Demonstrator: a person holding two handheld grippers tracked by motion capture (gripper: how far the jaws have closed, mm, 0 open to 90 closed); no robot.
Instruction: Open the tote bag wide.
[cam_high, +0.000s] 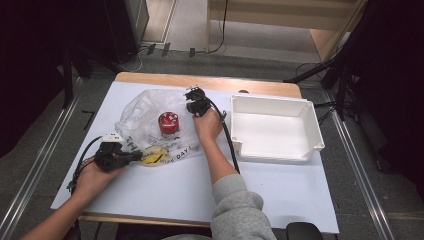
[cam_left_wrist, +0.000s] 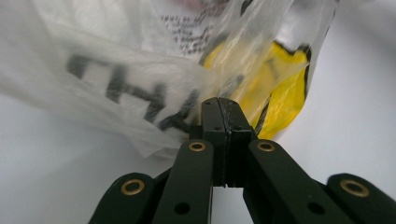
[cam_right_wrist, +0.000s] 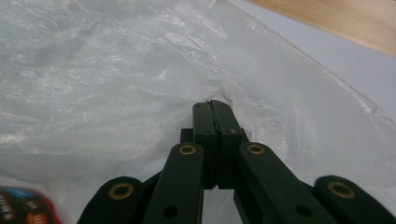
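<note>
One clear plastic bag (cam_high: 145, 117) lies left of centre in the high view, on the white sheet (cam_high: 280, 185) that covers the table, and one red can (cam_high: 168, 124) sits inside it near the middle of the frame. The bag carries black lettering and one yellow patch (cam_high: 152, 158) at its lower edge. Two grippers work on it. The left gripper (cam_high: 137, 156), at the lower left of the high view, has its jaws pressed together on the bag's lower edge beside the yellow patch; in the left gripper view the film (cam_left_wrist: 140, 93) bunches right at the closed tips. The right gripper (cam_high: 192, 95), just above centre, pinches the bag's upper right edge, and in the right gripper view the film (cam_right_wrist: 116, 70) puckers into the closed jaw tips, with the can's red label (cam_right_wrist: 28, 210) blurred in the bottom left corner. One white bin (cam_high: 312, 125) stands at the right of the frame, apart from the bag.
</note>
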